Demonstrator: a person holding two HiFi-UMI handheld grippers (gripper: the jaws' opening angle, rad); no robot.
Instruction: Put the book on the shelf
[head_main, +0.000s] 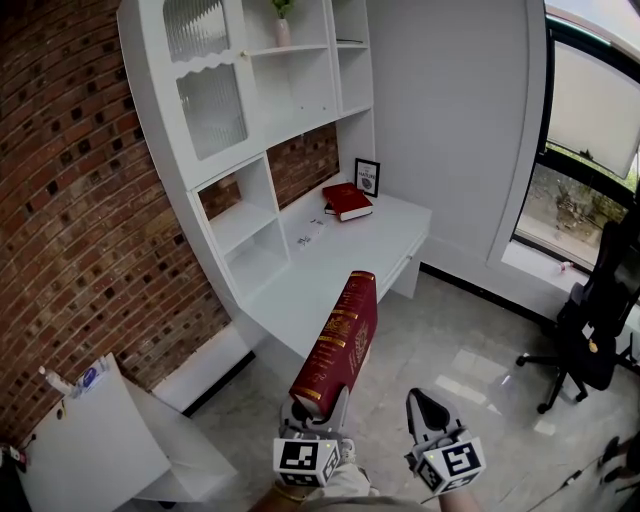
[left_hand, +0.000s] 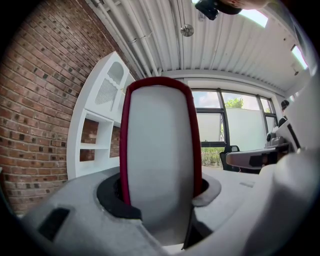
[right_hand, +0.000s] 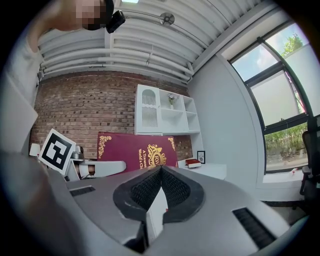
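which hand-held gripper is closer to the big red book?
Left. The left hand-held gripper is clamped on the lower end of the big red book. The right hand-held gripper sits apart, off the book's right side, jaws together and empty.

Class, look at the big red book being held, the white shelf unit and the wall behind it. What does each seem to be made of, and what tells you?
Book: hard cover, probably leather-look board, dark red with gold stamping.
Shelf unit: likely painted wood or board, smooth matt white.
Wall: bare brick, rough, with visible mortar lines.
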